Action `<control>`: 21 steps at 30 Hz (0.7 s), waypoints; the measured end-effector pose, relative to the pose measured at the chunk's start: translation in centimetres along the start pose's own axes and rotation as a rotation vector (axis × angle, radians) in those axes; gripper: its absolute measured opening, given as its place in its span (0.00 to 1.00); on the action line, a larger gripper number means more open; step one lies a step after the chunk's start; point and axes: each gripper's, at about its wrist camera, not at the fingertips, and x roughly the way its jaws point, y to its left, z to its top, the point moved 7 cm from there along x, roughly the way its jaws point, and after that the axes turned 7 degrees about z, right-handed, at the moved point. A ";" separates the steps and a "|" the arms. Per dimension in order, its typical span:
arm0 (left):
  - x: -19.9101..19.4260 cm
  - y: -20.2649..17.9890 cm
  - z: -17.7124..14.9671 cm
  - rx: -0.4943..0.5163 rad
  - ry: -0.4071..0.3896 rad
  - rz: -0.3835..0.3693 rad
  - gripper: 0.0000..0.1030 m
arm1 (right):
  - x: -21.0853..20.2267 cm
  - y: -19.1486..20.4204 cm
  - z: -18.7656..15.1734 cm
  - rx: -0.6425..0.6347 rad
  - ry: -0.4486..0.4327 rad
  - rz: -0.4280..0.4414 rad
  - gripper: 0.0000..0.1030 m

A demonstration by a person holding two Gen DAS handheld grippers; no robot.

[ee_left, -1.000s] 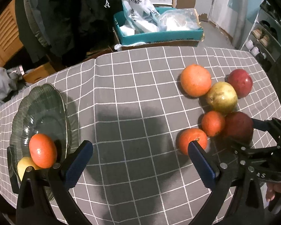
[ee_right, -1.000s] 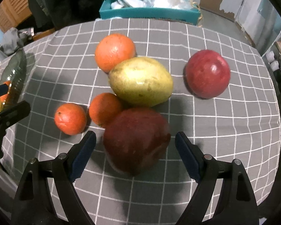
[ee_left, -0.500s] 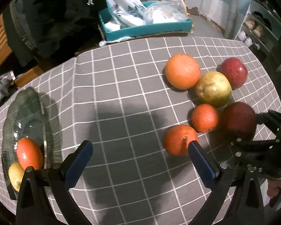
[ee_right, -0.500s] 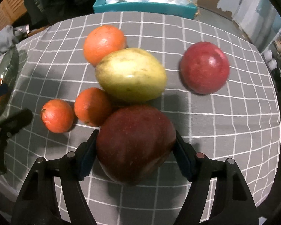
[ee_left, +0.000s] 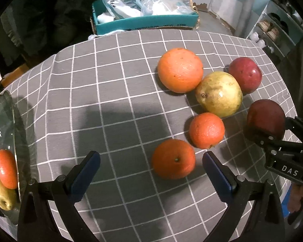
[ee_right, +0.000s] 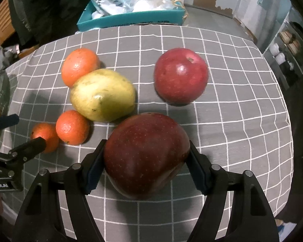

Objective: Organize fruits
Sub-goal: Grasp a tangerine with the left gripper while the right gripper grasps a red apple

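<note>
My right gripper is shut on a dark red apple, also seen at the right of the left wrist view, held just above the cloth. My left gripper is open and empty, with a small orange just ahead between its fingers. Behind it lie another small orange, a yellow-green pear, a large orange and a second red apple. A glass bowl at the left edge holds an orange and a yellow fruit.
The round table wears a grey checked cloth. A teal box with plastic bags stands behind the table. A shelf with shoes is at the far right. The table edge curves close on the right.
My right gripper closed on the dark red apple and lifted it slightly. My left gripper moved right, away from the bowl, toward the small oranges.
</note>
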 end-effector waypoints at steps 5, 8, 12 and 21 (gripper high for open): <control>1.1 -0.7 -0.4 0.005 0.041 -0.025 0.83 | -0.1 -0.1 0.4 -0.003 -0.012 0.000 0.72; 1.5 -1.1 -0.7 0.012 0.054 -0.033 0.77 | -0.1 0.0 0.5 -0.003 -0.014 0.002 0.72; 1.4 -1.7 -0.8 0.031 0.045 -0.051 0.62 | -0.2 0.3 0.6 -0.006 -0.016 0.005 0.72; 0.7 -2.6 -0.8 0.064 0.018 -0.065 0.45 | -0.8 1.1 0.9 -0.025 -0.036 0.000 0.72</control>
